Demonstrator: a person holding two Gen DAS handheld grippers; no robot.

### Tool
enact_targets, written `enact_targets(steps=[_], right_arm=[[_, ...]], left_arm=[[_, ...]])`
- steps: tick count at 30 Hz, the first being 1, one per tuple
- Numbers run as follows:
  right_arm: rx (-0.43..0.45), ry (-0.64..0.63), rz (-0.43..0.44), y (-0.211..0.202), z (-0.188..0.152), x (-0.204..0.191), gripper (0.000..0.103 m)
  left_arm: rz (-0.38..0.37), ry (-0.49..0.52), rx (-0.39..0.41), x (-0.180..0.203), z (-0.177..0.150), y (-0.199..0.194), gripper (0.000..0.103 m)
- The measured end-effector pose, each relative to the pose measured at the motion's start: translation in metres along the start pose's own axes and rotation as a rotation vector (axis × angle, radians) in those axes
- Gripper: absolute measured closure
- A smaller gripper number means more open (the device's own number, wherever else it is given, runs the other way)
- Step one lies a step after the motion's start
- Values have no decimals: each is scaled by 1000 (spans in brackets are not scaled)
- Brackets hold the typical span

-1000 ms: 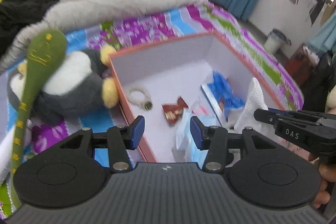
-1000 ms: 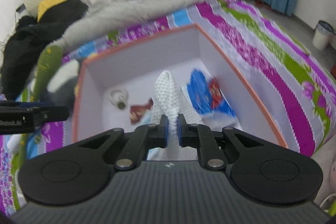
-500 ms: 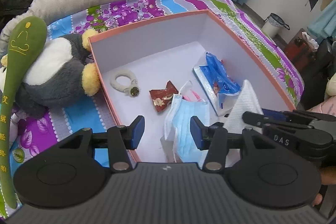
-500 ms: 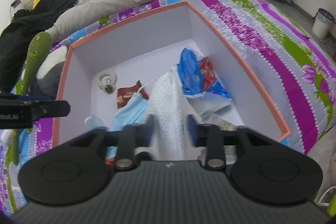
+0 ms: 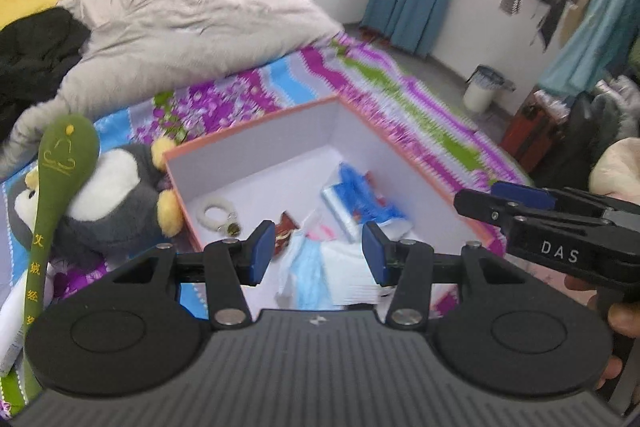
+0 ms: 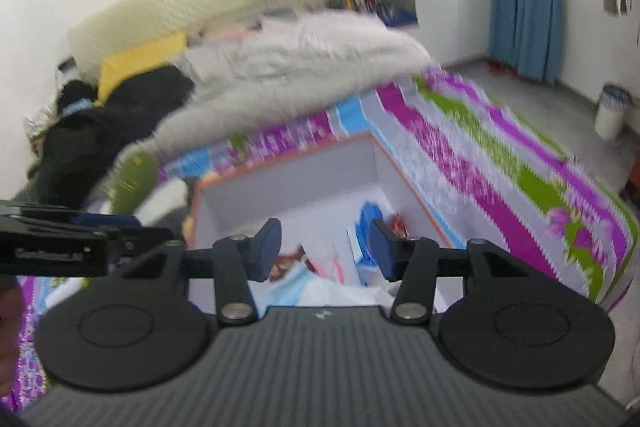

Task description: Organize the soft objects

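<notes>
An orange-rimmed white box (image 5: 404,163) sits on the striped bedspread. In it lie a white cloth (image 5: 348,275), a blue face mask (image 5: 308,267), a blue packet (image 5: 360,199), a small red pouch (image 5: 286,227) and a fluffy white ring (image 5: 216,213). My left gripper (image 5: 318,253) hovers open above the box's near edge, nothing between its pads. My right gripper (image 6: 324,251) is open too, above the white cloth (image 6: 348,291) and apart from it. Left of the box lie a grey penguin plush (image 5: 116,195) and a green padded stick (image 5: 64,163).
A grey duvet (image 5: 192,27) and black clothes (image 5: 32,59) are heaped at the head of the bed. On the floor to the right stand a white bin (image 5: 482,87) and a red case (image 5: 532,135). A hand (image 5: 624,319) holds the right gripper.
The right gripper opened and let go of the white cloth, which now lies in the box. Both grippers rose and pulled back from the box.
</notes>
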State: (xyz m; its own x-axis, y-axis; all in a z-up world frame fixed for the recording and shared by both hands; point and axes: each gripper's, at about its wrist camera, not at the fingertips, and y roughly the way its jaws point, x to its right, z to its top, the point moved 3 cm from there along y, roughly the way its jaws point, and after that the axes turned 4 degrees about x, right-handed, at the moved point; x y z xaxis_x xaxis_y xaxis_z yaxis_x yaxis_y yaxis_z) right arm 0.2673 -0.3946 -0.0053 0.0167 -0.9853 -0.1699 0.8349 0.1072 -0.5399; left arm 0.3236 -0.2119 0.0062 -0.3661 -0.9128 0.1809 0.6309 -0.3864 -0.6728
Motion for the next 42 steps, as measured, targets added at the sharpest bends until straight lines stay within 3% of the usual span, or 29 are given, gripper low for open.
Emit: enact_targets(steps=[6,16,19,33,42], right_arm=[[94,-8,3,-48,7,-12,52],[162,-15,27,-95,-12,-37,52],[174,-11,37,-109,-19,-41,52],[150,-3,40,-135,-64,-53,52],[118,13,12,-126,-88,-50,52]], left_arm=[[17,74,98,19,-6,-53,49],[62,129,160,36,-48,-106,49],[50,106,171,35,-60,-120,49],[34,64,224,28,-92,-172,46],[65,46,199,22,-114,-167,37]])
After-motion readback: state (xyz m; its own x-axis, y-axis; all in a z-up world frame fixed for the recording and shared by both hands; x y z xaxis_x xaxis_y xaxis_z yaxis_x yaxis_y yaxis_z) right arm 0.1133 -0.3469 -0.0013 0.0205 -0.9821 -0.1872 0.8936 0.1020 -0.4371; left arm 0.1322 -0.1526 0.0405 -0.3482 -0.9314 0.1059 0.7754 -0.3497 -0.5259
